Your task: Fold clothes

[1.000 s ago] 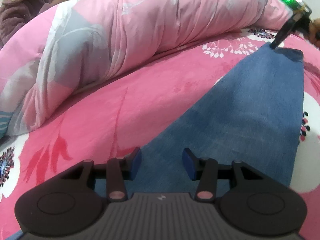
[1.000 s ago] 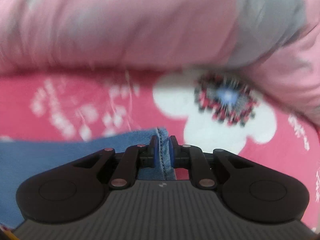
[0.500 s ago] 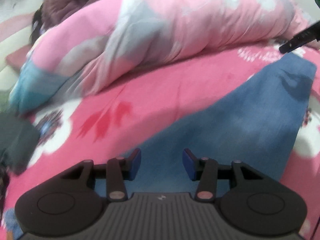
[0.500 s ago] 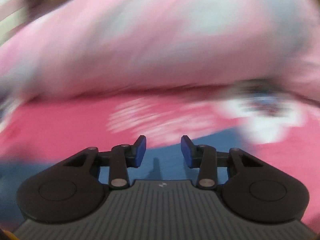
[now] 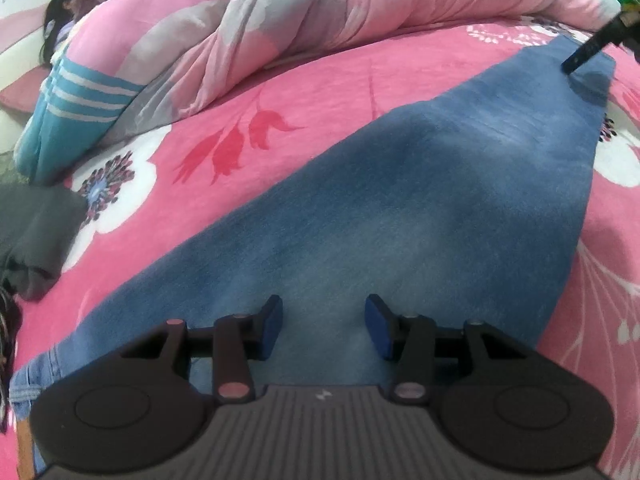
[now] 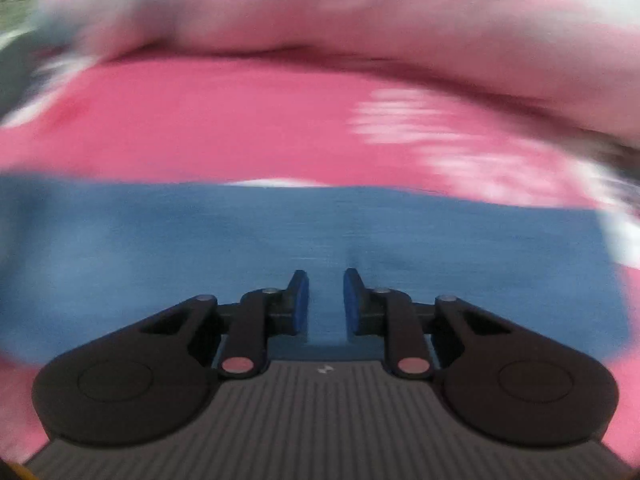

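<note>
Right wrist view is smeared by motion; only bands of colour read. The blue band is the jeans point(image 6: 304, 248), the pink above it the bedsheet point(image 6: 224, 128), the pale mass at the top the quilt point(image 6: 360, 8). No seams or edges can be made out there.

Left wrist view is sharp. Jeans point(image 5: 420, 208) lie flat on the pink floral bedsheet point(image 5: 304, 92), running from the near left corner to the far right; the near end is cut off under my left gripper point(image 5: 324, 326). Only the tip of my right gripper point(image 5: 570, 67) shows, at the far end of the denim; I cannot tell whether it touches. A person point(image 5: 60, 12) is mostly hidden behind the rolled pink quilt point(image 5: 320, 12). A dark grey garment point(image 5: 36, 236) is cut by the left edge.

Left fingers are spread wide over the denim, grasping nothing. My right gripper point(image 6: 323, 300) has its pads parted, nothing between them.

A second ago the right pads were clenched on the jeans hem; half a second ago they had let go and stood wider apart.
</note>
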`<move>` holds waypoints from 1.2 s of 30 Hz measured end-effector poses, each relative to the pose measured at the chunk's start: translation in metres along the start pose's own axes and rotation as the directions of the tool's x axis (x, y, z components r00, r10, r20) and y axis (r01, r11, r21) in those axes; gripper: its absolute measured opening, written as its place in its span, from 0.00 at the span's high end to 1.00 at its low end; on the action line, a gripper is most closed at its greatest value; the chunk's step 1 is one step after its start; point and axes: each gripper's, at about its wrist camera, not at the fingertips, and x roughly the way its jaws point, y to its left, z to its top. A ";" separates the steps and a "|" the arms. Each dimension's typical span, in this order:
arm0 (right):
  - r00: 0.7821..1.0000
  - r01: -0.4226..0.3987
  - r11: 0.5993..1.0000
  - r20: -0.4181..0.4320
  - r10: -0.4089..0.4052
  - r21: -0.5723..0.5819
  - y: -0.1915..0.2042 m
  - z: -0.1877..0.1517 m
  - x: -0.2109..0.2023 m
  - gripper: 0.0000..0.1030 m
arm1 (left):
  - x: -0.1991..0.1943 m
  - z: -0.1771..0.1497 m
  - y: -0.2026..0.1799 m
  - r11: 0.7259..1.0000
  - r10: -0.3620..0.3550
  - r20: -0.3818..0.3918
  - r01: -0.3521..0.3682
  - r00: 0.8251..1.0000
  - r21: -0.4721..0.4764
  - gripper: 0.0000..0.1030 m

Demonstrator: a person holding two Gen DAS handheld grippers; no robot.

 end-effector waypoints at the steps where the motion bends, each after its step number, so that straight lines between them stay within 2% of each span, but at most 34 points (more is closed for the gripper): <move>1: 1.000 0.019 0.999 -0.008 -0.018 0.035 -0.005 0.000 -0.005 0.77 | -0.001 0.000 0.001 1.000 -0.001 0.002 0.001 1.000 0.009 0.54; 3: 0.996 -0.088 0.996 0.024 0.087 0.026 0.016 -0.004 -0.025 0.78 | -0.003 -0.001 0.003 1.000 0.005 0.003 -0.005 1.000 0.025 0.53; 4: 0.989 -0.143 0.989 0.036 0.144 -0.029 0.037 -0.007 -0.033 0.78 | -0.003 -0.003 0.004 0.999 0.005 0.000 -0.005 1.000 0.033 0.53; 5: 0.973 -0.220 0.970 0.042 0.226 -0.103 0.067 -0.013 -0.042 0.78 | -0.002 -0.003 0.004 0.999 0.004 -0.001 -0.004 1.000 0.040 0.53; 7: 0.925 -0.359 0.897 0.031 0.379 -0.257 0.127 -0.029 -0.056 0.79 | -0.001 -0.005 0.004 0.998 0.003 0.000 -0.003 1.000 0.065 0.52; 8: 0.897 -0.413 0.848 0.013 0.442 -0.333 0.153 -0.039 -0.061 0.80 | 0.000 -0.005 0.003 0.997 0.007 0.001 -0.007 1.000 0.078 0.52; 10: 0.869 -0.447 0.740 -0.047 0.493 -0.503 0.192 -0.058 -0.063 0.80 | 0.002 -0.006 0.002 0.996 0.011 -0.001 -0.011 1.000 0.083 0.48; 11: 0.877 -0.429 0.699 -0.077 0.475 -0.572 0.197 -0.068 -0.057 0.80 | 0.003 -0.006 0.003 0.997 0.008 -0.002 -0.008 1.000 0.074 0.47; 13: 0.895 -0.409 0.720 -0.091 0.437 -0.561 0.158 -0.076 -0.043 0.80 | 0.004 -0.007 0.006 0.999 -0.004 -0.001 0.004 1.000 0.053 0.46; 16: 0.959 -0.283 0.819 -0.120 0.258 -0.499 0.093 -0.067 -0.037 0.80 | 0.005 -0.008 0.010 0.999 -0.016 0.001 0.016 1.000 0.036 0.45; 18: 0.980 -0.182 0.872 -0.153 0.125 -0.455 0.051 -0.059 -0.035 0.80 | 0.005 -0.008 0.012 0.999 -0.023 -0.002 0.023 1.000 0.028 0.45; 20: 0.985 -0.142 0.914 -0.143 0.093 -0.380 0.033 -0.041 -0.043 0.78 | 0.006 -0.008 0.013 0.999 -0.027 -0.004 0.027 1.000 0.023 0.45; 21: 0.984 -0.174 0.910 -0.111 0.142 -0.377 0.040 -0.031 -0.051 0.78 | 0.006 -0.008 0.013 0.999 -0.027 -0.005 0.027 1.000 0.022 0.45; 22: 0.977 -0.215 0.899 -0.076 0.201 -0.381 0.050 -0.021 -0.059 0.78 | 0.006 -0.009 0.012 0.999 -0.025 -0.006 0.025 1.000 0.023 0.45; 23: 0.959 -0.274 0.875 -0.051 0.277 -0.399 0.066 -0.012 -0.062 0.78 | 0.005 -0.009 0.012 0.999 -0.023 -0.008 0.023 1.000 0.025 0.45; 25: 0.902 -0.398 0.800 -0.033 0.431 -0.449 0.106 -0.001 -0.059 0.78 | 0.005 -0.008 0.010 0.999 -0.017 -0.013 0.017 1.000 0.028 0.45; 26: 0.869 -0.445 0.747 -0.037 0.494 -0.493 0.129 0.004 -0.051 0.79 | 0.005 -0.008 0.010 0.999 -0.013 -0.016 0.014 1.000 0.029 0.45; 27: 0.839 -0.479 0.693 -0.050 0.541 -0.539 0.149 0.005 -0.041 0.80 | 0.006 -0.008 0.009 0.999 -0.011 -0.018 0.011 1.000 0.030 0.45; 29: 0.810 -0.504 0.625 -0.076 0.581 -0.596 0.180 0.006 -0.016 0.80 | 0.006 -0.009 0.009 0.999 -0.006 -0.017 0.007 1.000 0.031 0.44; 32: 0.840 -0.493 0.718 -0.053 0.540 -0.492 0.134 0.019 0.023 0.83 | 0.006 -0.010 0.010 1.000 -0.006 -0.010 0.006 1.000 0.025 0.44; 33: 0.856 -0.478 0.774 -0.024 0.516 -0.415 0.095 0.021 0.033 0.95 | 0.006 -0.010 0.010 1.000 -0.008 -0.009 0.008 1.000 0.023 0.44; 34: 0.869 -0.472 0.821 -0.011 0.495 -0.321 0.054 0.020 0.040 1.00 | 0.006 -0.010 0.011 1.000 -0.010 -0.009 0.010 1.000 0.020 0.44; 36: 0.911 -0.401 0.898 0.022 0.412 -0.181 -0.005 0.021 0.043 1.00 | 0.007 -0.009 0.012 1.000 -0.013 -0.015 0.014 1.000 0.015 0.43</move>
